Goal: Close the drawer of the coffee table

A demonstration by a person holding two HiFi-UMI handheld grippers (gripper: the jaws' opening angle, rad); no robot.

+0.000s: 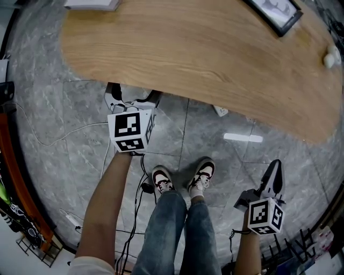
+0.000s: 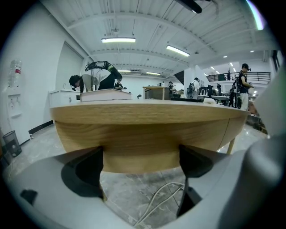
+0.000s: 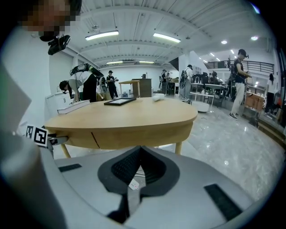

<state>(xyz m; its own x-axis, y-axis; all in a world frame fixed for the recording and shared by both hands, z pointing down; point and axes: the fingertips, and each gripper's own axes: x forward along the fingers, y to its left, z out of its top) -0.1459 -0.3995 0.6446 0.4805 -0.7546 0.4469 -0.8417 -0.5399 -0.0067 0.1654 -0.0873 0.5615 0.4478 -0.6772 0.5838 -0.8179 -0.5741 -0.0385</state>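
- Drawer [image 2: 140, 143]: the curved wood front under the table [image 1: 204, 59] top, on the side facing the person. Nothing sticks out past the top edge in the head view, so it looks fully in or close to it. I can't tell if a small gap is left.
- Seam [image 3: 94, 138] in the front is visible from the right gripper view. It looks flush there.
- Front's long axis runs side to side across the left gripper view, bowed toward the camera.
- Left gripper [image 2: 140, 165]: jaws wide apart, holding nothing. The drawer front is dead ahead and fills the gap between the tips. The tips are at the wood, touching or just short of it; I can't tell which.
- In the head view the left gripper's nose is tucked under the table edge, with the arm stretched forward.
- Right gripper [image 1: 275, 169]: jaws fully together, empty, held low by the person's right side. It is well away from the table, aimed at it but not engaged.
- Left is clearly the nearer hand. Any remaining push goes straight along its jaws into the table, square to the front.
- Risk: an off-centre push on the curved front could slip sideways.
- Cable [image 2: 161, 199] lies on the floor below the front, clear of the jaws.
- Frame [image 1: 274, 13] is on the far tabletop, not involved.
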